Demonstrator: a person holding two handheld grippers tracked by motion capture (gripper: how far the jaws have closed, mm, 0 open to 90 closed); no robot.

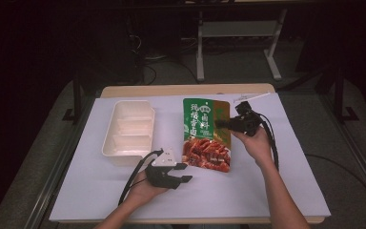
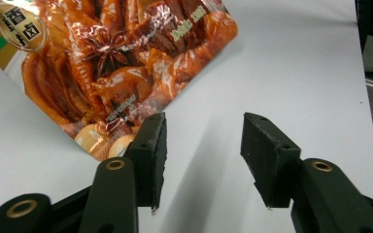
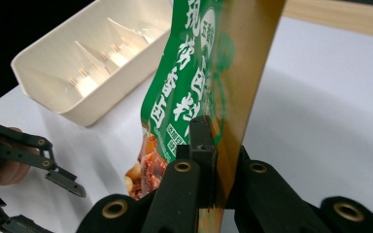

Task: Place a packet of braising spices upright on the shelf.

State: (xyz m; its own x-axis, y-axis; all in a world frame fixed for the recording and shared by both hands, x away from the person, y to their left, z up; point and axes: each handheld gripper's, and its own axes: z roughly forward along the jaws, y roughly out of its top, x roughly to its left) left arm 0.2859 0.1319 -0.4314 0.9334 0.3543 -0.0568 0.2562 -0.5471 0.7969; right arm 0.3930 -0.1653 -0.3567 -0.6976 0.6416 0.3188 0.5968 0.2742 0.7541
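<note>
A food pouch [image 1: 205, 133] with a green top and a picture of braised meat below lies mid-table, its right edge raised. My right gripper [image 1: 223, 124] is shut on that gold right edge. In the right gripper view the jaws [image 3: 218, 141] pinch the pouch [image 3: 189, 92] edge-on. My left gripper [image 1: 185, 172] sits low on the sheet by the pouch's near left corner. In the left gripper view its jaws [image 2: 204, 145] stand open over bare white sheet, and the pouch [image 2: 111, 63] lies just beyond the left jaw without touching it.
A cream tray [image 1: 108, 143] with several compartments stands left of the pouch, also visible as a cream tray [image 3: 53, 104] in the right gripper view. A white sheet [image 1: 267, 181] covers the table, with a wooden strip [image 1: 186, 89] along the far edge.
</note>
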